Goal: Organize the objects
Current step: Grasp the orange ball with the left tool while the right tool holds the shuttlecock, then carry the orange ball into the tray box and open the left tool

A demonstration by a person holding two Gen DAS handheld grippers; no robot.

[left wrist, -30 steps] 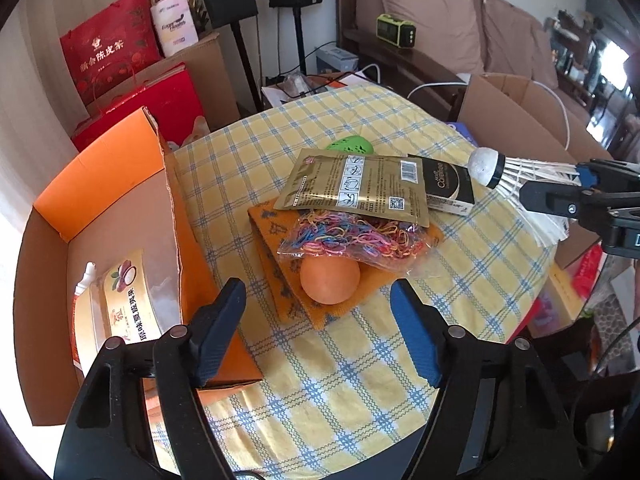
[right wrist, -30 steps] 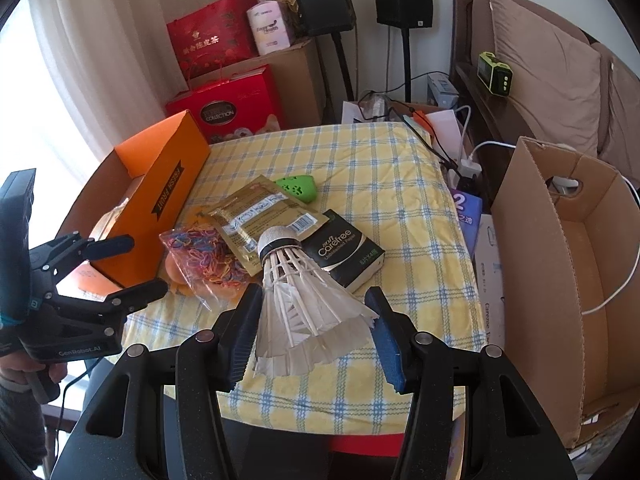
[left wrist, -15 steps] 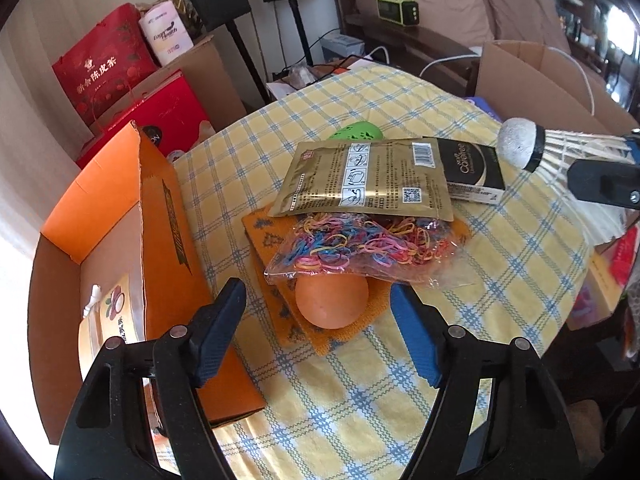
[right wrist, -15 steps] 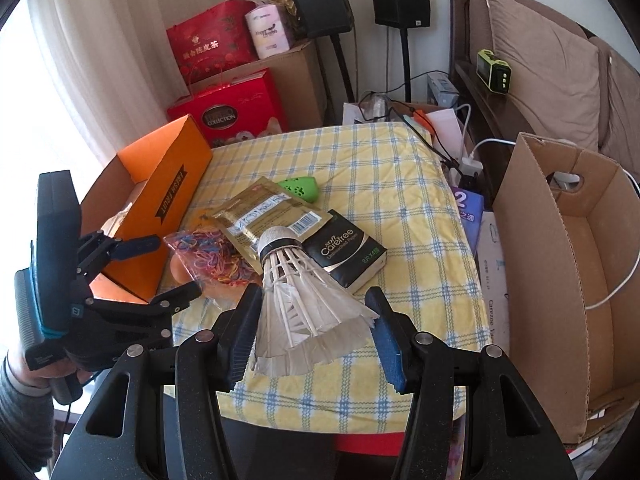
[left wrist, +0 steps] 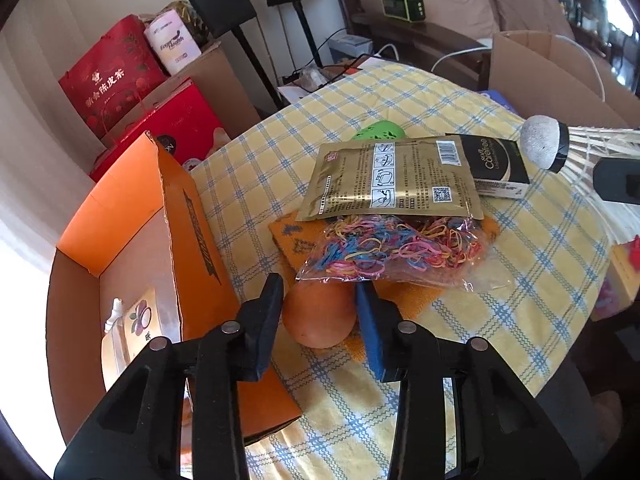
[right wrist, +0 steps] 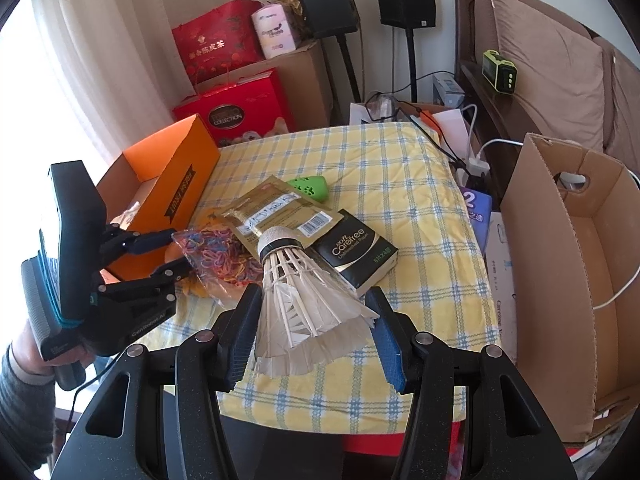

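My left gripper (left wrist: 319, 312) is shut on an orange ball (left wrist: 320, 318) that lies on an orange cloth (left wrist: 412, 300), partly under a clear bag of coloured rubber bands (left wrist: 396, 248). In the right wrist view the left gripper (right wrist: 160, 256) sits at the ball beside the orange box (right wrist: 176, 184). My right gripper (right wrist: 314, 332) is shut on a white shuttlecock (right wrist: 304, 296) and holds it above the table's front edge; the shuttlecock also shows in the left wrist view (left wrist: 560, 148).
A gold foil packet (left wrist: 392, 180), a black Carefree box (left wrist: 496, 168) and a green perforated object (left wrist: 380, 131) lie on the checked tablecloth (left wrist: 532, 264). The open orange box (left wrist: 132, 240) holds a packet. A tall cardboard box (right wrist: 568, 264) stands at the right.
My left gripper has moved forward and closed on the orange ball. The right gripper keeps hold of the shuttlecock and has barely moved.
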